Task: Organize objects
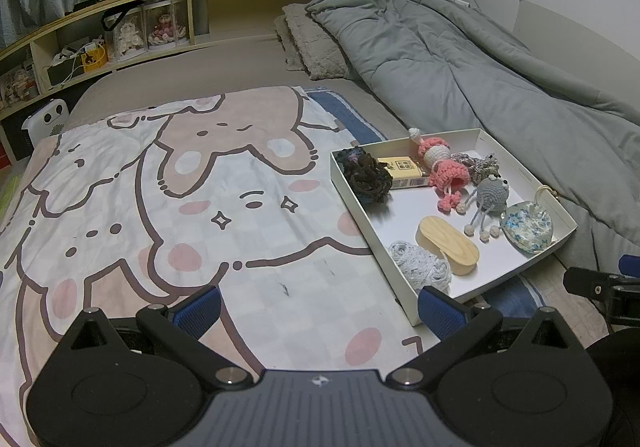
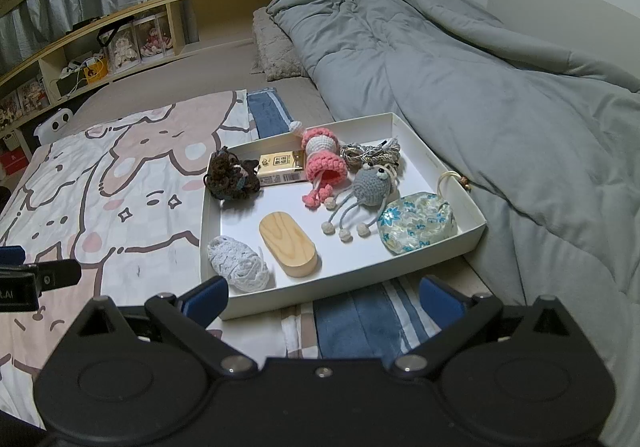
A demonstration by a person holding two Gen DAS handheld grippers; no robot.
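A shallow white tray (image 2: 440, 167) (image 1: 486, 137) lies on the bed. It holds a white yarn ball (image 2: 239, 264) (image 1: 420, 267), an oval wooden block (image 2: 288, 243) (image 1: 447, 245), a dark crochet piece (image 2: 232, 175) (image 1: 365, 175), a yellow box (image 2: 280, 167) (image 1: 402, 171), a pink crochet doll (image 2: 324, 163) (image 1: 440, 167), a grey crochet creature (image 2: 368, 187) (image 1: 490, 197), twisted cord (image 2: 372, 153) and a floral pouch (image 2: 418, 222) (image 1: 528, 227). My right gripper (image 2: 323, 301) is open just before the tray's near edge. My left gripper (image 1: 318, 309) is open over the cartoon blanket (image 1: 180, 207), left of the tray.
A grey duvet (image 2: 460, 67) is heaped along the right side of the bed, beside the tray. A fuzzy pillow (image 2: 276, 47) lies at the head. A wooden shelf (image 1: 120, 27) with doll boxes runs behind. The other gripper (image 2: 36, 279) shows at the right wrist view's left edge.
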